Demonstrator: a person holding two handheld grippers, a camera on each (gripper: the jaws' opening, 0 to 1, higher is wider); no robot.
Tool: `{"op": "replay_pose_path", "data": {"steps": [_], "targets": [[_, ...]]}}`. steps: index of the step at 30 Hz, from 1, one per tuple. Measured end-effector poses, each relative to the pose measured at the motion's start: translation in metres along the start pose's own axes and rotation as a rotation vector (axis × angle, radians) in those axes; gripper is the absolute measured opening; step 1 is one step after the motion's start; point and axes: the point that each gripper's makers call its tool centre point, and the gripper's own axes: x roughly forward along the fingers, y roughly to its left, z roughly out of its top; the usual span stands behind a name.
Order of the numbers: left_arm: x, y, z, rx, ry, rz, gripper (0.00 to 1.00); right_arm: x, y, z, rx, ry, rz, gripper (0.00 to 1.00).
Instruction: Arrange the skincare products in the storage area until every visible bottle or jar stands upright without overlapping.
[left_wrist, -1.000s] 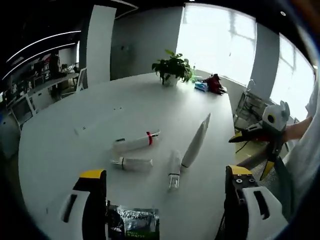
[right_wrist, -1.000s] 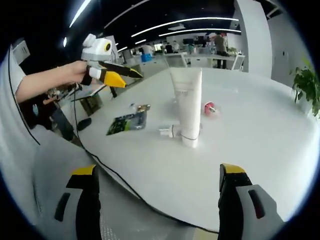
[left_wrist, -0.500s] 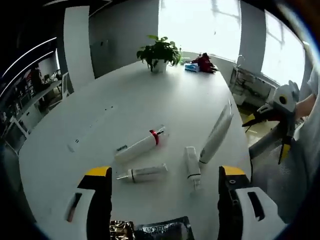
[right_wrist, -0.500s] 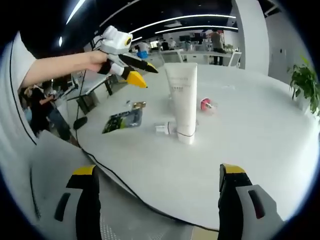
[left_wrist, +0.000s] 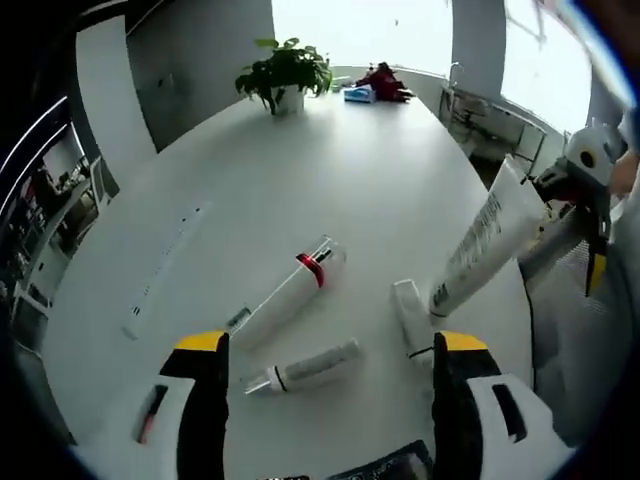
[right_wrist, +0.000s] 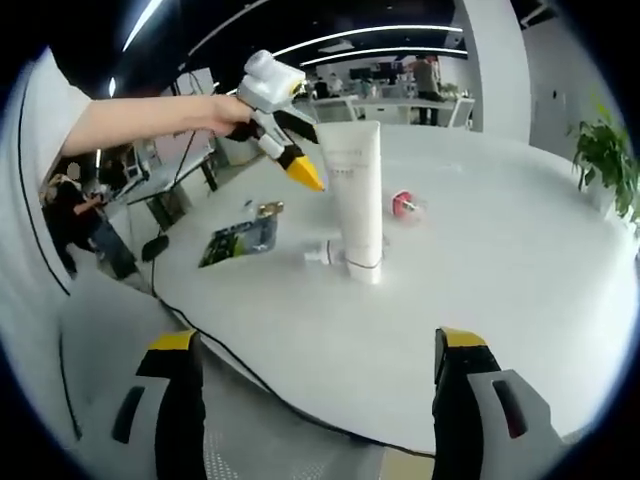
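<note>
White table (left_wrist: 330, 170), three toppled tubes (left_wrist: 290, 295).

upright tube (right_wrist: 361, 200), lying tubes (left_wrist: 285, 300) crowding

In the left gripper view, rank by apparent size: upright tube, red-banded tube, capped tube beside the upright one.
1. Upright tube, largest.
2. Red-banded tube, nearly as long; fisheye distortion makes this close.
3. Capped tube, clearly smallest.
</note>
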Motion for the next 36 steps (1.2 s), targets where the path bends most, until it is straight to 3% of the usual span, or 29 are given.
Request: {"op": "replay_pose_path", "data": {"steps": [3,5,7,12,15,17,20,26,29,32,36], "targets": [[0.011,0.011,-0.001,0.071,0.051,-0.002,0.80,-0.001,0.001,-0.001,0.001,0.001,0.001,0.96],[0.022,0.023,-0.003,0.085,0.068,-0.003,0.79,0.000,0.000,-0.001,0.003,0.003,-0.002,0.95],[0.025,0.021,0.001,0.085,0.075,-0.011,0.78,0.000,-0.002,-0.002,0.006,0.000,-0.006,0.95],[0.044,0.039,0.001,0.139,0.122,-0.041,0.72,0.000,-0.003,-0.003,0.017,0.004,-0.004,0.95],[0.049,0.027,0.008,0.147,0.138,-0.045,0.71,0.001,-0.004,-0.006,0.016,0.021,-0.001,0.95],[0.058,0.030,0.006,0.160,0.147,-0.055,0.69,0.001,-0.003,-0.007,0.013,0.026,0.004,0.95],[0.069,0.031,0.004,0.237,0.194,-0.079,0.67,0.001,-0.003,-0.007,0.014,0.027,0.006,0.95],[0.090,0.036,0.008,0.337,0.220,-0.125,0.57,0.001,-0.004,-0.010,0.015,0.044,0.001,0.94],[0.099,0.039,0.004,0.400,0.270,-0.146,0.53,0.001,-0.005,-0.010,0.021,0.041,-0.004,0.94],[0.111,0.043,-0.004,0.428,0.285,-0.187,0.49,0.001,-0.006,-0.010,0.035,0.042,-0.006,0.94],[0.112,0.043,-0.012,0.543,0.356,-0.222,0.43,0.002,-0.006,-0.011,0.033,0.052,-0.005,0.94]]}}
